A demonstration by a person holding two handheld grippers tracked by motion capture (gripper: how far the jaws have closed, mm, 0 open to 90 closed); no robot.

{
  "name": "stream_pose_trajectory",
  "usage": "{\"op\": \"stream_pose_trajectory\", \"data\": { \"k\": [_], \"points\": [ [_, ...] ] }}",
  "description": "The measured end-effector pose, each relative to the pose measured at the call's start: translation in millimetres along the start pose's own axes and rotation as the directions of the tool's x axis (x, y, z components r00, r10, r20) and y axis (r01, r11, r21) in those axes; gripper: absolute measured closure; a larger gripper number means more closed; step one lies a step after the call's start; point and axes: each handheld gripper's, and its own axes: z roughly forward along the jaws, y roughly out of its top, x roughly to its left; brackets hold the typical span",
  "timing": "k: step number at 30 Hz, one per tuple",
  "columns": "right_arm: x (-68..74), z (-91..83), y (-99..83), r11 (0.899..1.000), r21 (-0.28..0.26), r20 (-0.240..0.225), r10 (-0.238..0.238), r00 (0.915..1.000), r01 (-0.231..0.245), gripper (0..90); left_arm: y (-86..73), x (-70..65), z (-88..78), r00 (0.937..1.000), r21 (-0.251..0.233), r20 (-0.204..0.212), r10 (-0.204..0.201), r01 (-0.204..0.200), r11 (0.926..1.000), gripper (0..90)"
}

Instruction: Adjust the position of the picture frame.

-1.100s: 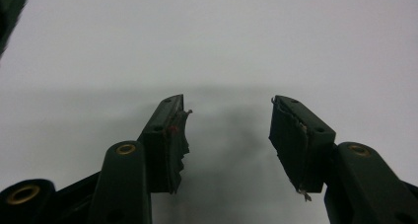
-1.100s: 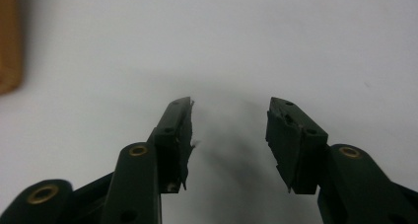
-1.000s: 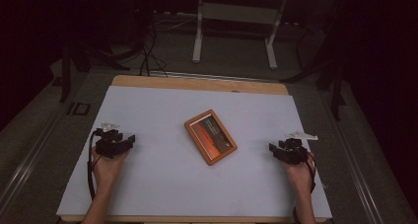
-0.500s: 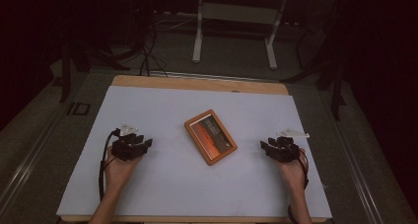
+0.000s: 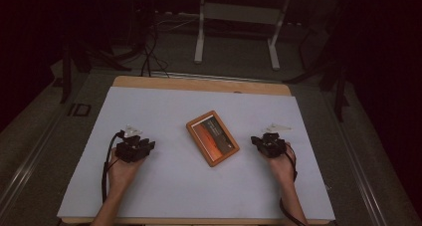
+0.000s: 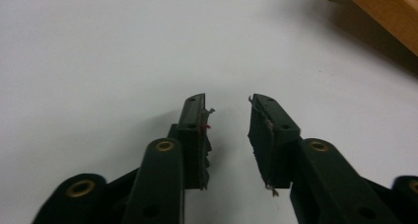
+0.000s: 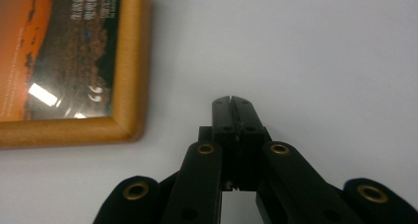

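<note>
A wooden picture frame [image 5: 212, 138] with an orange print lies flat and slanted at the middle of the white table cover [image 5: 164, 196]. My left gripper [image 5: 148, 145] rests on the cover to its left. In the left gripper view its jaws [image 6: 229, 105] have just been closing and stand open a narrow gap apart, with nothing between them. My right gripper [image 5: 255, 141] sits to the right of the frame. Its jaws [image 7: 231, 101] have just closed and are shut pad to pad on nothing, a short way off the frame's corner [image 7: 129, 76].
A wooden edge [image 6: 389, 12] shows at the top right of the left gripper view, some way from the jaws. The table's wooden rim [image 5: 199, 84] runs along the far side. Beyond it stand a white stand [image 5: 238, 17] and cables on the dark floor.
Both hands have slid inward toward the picture frame, the left to the right and the right to the left.
</note>
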Motion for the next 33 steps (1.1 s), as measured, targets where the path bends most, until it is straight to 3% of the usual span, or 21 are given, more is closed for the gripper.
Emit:
{"op": "stream_pose_trajectory", "data": {
  "k": [5, 16, 23, 33],
  "points": [
    [12.7, 15.1, 4.8, 0.999, 0.014, -0.03, -0.038, 0.9988, 0.039, 89.9, -0.4, 0.2, 1.0, 1.0, 0.002, 0.005, 0.007, -0.007, 1.0, 71.0],
    [27.7, 29.1, 5.3, 0.998, 0.034, -0.114, -0.048, 0.9924, 0.052, 90.0, 0.2, -4.1, 2.3, 0.9999, -0.006, 0.012, 0.008, -0.008, 1.0, 66.1],
    [28.3, 28.7, 4.8, 0.998, 0.038, -0.131, -0.036, 0.9908, 0.041, 90.0, 1.8, -7.5, 3.5, 0.9992, -0.008, 0.04, 0.005, -0.004, 1.0, 66.0],
    [47.9, 23.7, 2.6, 0.991, 0.058, -0.167, -0.108, 0.98, 0.119, 90.0, 6.7, -21.5, 8.1, 0.995, 0.0, 0.096, 0.027, -0.027, 0.9996, 65.4]
  ]
}}
